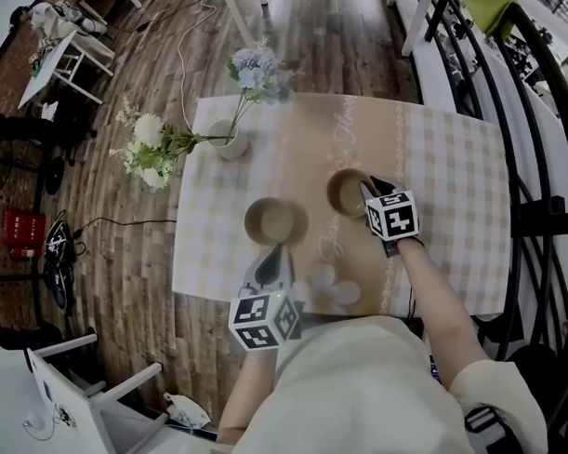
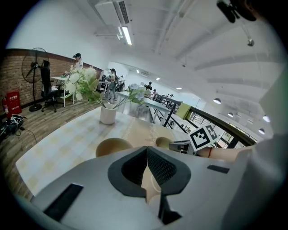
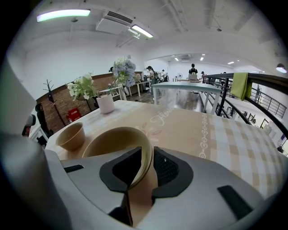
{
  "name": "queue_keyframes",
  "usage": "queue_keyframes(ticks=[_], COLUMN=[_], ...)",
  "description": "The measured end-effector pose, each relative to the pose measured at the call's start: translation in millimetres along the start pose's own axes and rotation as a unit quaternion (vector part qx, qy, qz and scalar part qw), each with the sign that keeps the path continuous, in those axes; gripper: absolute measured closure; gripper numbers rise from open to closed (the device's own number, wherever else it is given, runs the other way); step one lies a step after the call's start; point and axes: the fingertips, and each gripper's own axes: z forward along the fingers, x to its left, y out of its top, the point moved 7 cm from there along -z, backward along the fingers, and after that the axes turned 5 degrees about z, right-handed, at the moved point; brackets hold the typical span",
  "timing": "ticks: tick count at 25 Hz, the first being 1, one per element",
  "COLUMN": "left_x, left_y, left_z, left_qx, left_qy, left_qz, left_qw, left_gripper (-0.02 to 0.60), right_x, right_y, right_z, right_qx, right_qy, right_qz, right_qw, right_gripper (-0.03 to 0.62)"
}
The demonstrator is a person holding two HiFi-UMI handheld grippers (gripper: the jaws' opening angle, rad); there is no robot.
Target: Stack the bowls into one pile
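Head view: we look steeply down on a table [image 1: 472, 289] under a checked cloth [image 1: 450, 188], with the left gripper [image 1: 278, 252] and the right gripper [image 1: 369, 187] both over its near half.
Right gripper view: we see the jaws of the right gripper [image 3: 146, 155] standing apart, astride the near rim of the first bowl [image 3: 112, 139]. The wall lies close to the right-hand pad and a gap shows at the left-hand pad, so nothing is clamped.
First bowl: tan, upright on the cloth and empty. Its near rim is between the right gripper's jaws, and the rest of the first bowl [image 1: 346, 191] lies ahead and to that gripper's left.
Left gripper view: we see the jaws of the left gripper [image 2: 146, 150] closed tip to tip, with nothing between them.
Second bowl: tan, upright and empty, just ahead of the left gripper's tips. We cannot tell whether the second bowl [image 1: 274, 222] touches them. It shows ahead-left of both grippers [image 2: 112, 146] [image 3: 71, 136].
Pile: we count two bowls side by side and apart, neither inside the other.
Vase: the white vase [image 1: 230, 139] stands well beyond the left gripper, past the second bowl.
Flowers: white and blue flowers [image 1: 151, 147] lean out of the vase.
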Motion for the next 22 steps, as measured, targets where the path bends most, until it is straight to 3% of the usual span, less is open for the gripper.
queue_keyframes(ticks=[7,22], left_x=[4,12], left_y=[-3,-3], left_z=[-5,-19], left_qx=[-0.002,-0.012], left_qy=[0.008,0.021], left_qz=[-0.004,-0.01], left_qw=[1.0,0.9997], left_gripper=[0.577,0.577], right_x=[3,41], right_y=[1,25], right_z=[-4,-35], right_qx=[-0.015,-0.06], right_qy=[-0.012,0.019], right_qz=[-0.005,-0.033], right_qw=[1.0,0.997], right_gripper=[0.563,0.576])
